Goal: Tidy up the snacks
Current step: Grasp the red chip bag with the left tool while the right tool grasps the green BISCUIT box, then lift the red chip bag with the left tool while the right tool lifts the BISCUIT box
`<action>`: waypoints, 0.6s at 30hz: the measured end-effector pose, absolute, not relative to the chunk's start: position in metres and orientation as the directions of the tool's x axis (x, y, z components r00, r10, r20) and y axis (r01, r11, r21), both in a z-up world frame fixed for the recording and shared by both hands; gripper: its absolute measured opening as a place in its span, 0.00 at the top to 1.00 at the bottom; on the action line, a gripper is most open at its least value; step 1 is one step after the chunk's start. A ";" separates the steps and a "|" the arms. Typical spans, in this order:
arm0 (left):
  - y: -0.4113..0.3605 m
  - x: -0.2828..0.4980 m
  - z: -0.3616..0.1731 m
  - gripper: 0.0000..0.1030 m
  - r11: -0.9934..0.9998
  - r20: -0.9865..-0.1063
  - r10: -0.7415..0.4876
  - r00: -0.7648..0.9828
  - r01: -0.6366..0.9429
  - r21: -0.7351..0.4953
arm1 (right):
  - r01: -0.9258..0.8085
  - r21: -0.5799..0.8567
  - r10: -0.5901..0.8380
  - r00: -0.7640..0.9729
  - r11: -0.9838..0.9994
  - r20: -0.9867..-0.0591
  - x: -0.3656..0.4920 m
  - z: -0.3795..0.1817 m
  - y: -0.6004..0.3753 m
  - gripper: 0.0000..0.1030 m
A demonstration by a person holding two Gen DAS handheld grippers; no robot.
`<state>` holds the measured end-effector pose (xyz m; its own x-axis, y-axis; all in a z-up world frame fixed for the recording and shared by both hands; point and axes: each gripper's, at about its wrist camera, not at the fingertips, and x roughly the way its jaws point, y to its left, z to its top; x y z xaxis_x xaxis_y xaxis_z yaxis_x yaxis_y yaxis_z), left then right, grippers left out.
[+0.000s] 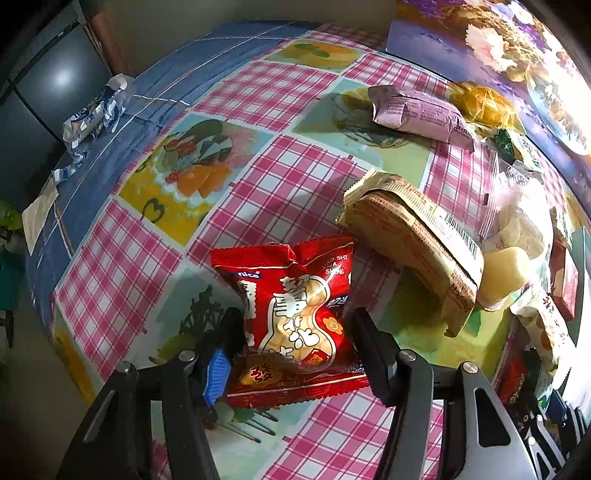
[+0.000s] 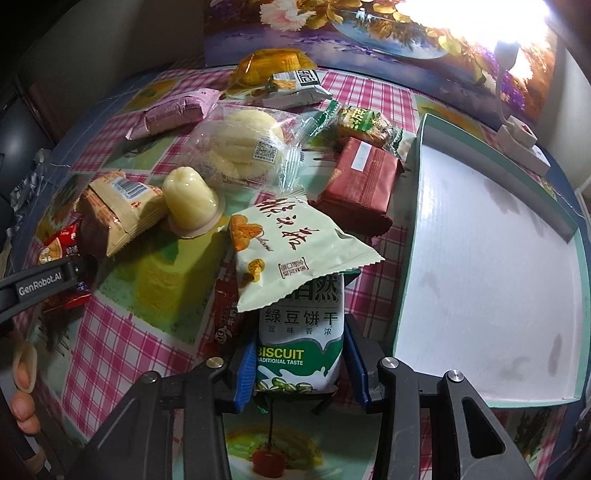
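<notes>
In the left wrist view, my left gripper [image 1: 295,328] has its fingers on both sides of a red peanut snack packet [image 1: 295,317] lying on the checked tablecloth; the fingers touch its edges. In the right wrist view, my right gripper [image 2: 301,354] is shut on a green-and-white biscuit packet [image 2: 299,347], with a pale green snack bag [image 2: 291,247] lying over its far end. A white tray with a teal rim [image 2: 413,206] lies to the right, with nothing in it. The left gripper arm [image 2: 40,284] shows at the left edge.
Loose snacks lie between the grippers: a tan cracker pack [image 2: 118,206], a jelly cup [image 2: 190,201], a clear-wrapped bun [image 2: 247,147], a dark red pack [image 2: 360,181], a purple pack [image 2: 173,112]. A floral picture [image 2: 332,33] stands at the back. A crumpled wrapper [image 1: 92,110] lies at the far left edge.
</notes>
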<state>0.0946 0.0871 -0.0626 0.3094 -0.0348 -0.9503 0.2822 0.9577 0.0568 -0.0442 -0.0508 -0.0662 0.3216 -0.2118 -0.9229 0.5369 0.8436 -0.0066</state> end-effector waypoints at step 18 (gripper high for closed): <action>0.098 0.081 -0.016 0.45 0.962 -0.919 -0.037 0.393 0.264 0.074 | 0.577 0.261 -0.070 0.487 0.774 -0.871 -0.080 -0.022 -0.060 0.59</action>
<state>0.0808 0.0975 -0.0162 0.3932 -0.0374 -0.9187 0.2640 0.9617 0.0739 -0.0800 -0.0597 -0.0217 0.4871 -0.0701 -0.8705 0.5772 0.7739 0.2606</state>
